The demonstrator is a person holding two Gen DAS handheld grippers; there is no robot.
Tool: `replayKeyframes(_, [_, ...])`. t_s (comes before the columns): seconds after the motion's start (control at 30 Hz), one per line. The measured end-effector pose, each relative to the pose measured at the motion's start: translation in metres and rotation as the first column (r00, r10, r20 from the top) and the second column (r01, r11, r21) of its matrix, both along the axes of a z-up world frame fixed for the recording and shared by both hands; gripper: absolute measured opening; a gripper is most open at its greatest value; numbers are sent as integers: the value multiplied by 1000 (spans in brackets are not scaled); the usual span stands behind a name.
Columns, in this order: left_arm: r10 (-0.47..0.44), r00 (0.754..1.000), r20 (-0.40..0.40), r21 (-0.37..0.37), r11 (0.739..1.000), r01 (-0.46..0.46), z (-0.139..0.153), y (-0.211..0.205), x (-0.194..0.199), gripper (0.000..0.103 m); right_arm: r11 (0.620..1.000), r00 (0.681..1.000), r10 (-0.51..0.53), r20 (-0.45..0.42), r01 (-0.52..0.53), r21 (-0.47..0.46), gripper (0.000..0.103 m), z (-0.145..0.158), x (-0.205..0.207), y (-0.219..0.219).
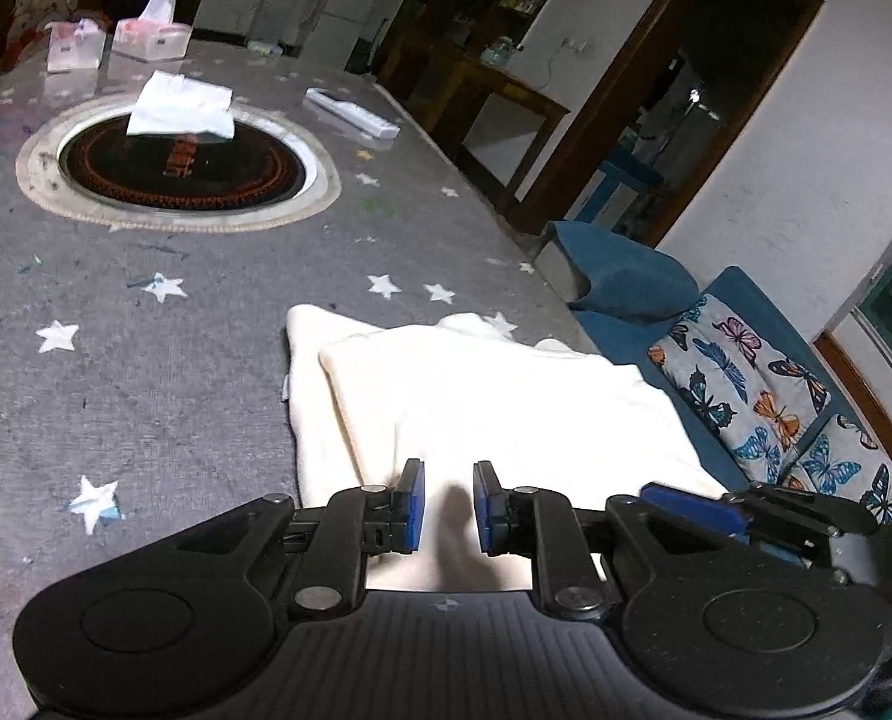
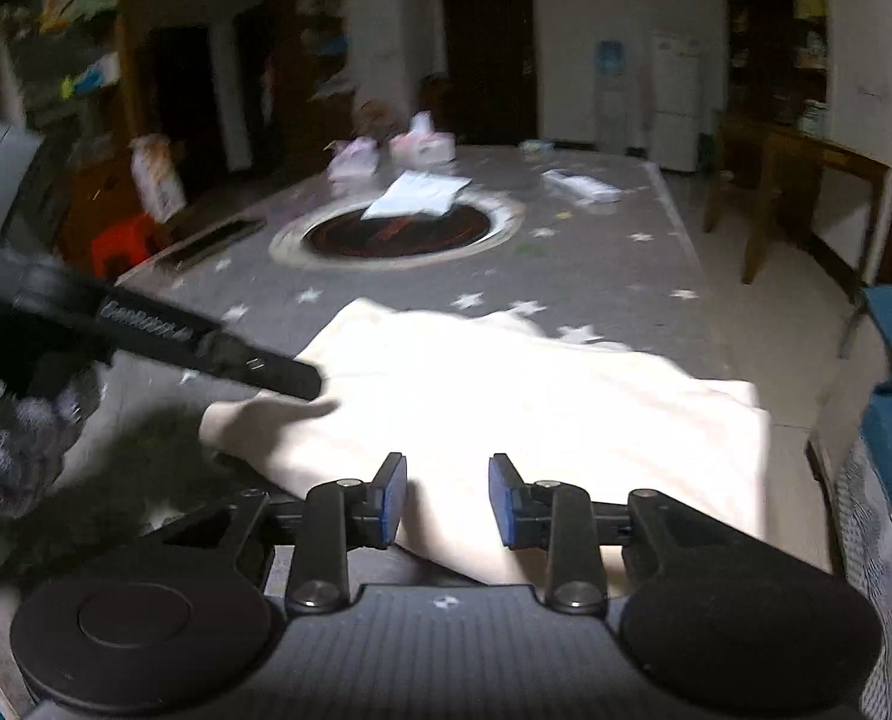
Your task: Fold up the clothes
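Cream garment (image 1: 476,396) lies part-folded on tabletop (image 1: 146,390) at lower centre; left hand-held gripper (image 1: 449,507) and right hand-held gripper (image 2: 445,498) both parted, gripping nothing, likely between folds.

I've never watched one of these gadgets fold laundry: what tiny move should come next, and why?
Probably ease the right gripper forward and close it on the cream garment. Its jaws stand apart with nothing pinched, right over the near edge of the cloth, which lies partly folded on the star-patterned table.
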State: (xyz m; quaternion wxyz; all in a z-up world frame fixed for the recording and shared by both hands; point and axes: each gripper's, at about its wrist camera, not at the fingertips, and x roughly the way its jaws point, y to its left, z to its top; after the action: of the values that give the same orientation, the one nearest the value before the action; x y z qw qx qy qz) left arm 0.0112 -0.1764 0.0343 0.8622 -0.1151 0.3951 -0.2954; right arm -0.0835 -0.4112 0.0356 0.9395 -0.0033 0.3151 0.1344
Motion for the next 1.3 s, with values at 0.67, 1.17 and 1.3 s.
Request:
replayKeyframes(0.67, [-117,992,52,67,991,113,-2,-40,-27,19,966,968,-252,-20,253,47,32,-17,-27,-63])
replayKeyframes(1.17, [-140,985,105,103,986,129,-8,-43,-44,19,987,987,-159,2,159,3,34,-12,-24,-30])
replayKeyframes(1.3, [-147,982,115,118,984,134,-6,-46,-46,19,990,990,-138,17,138,16,34,-8,-23,-24])
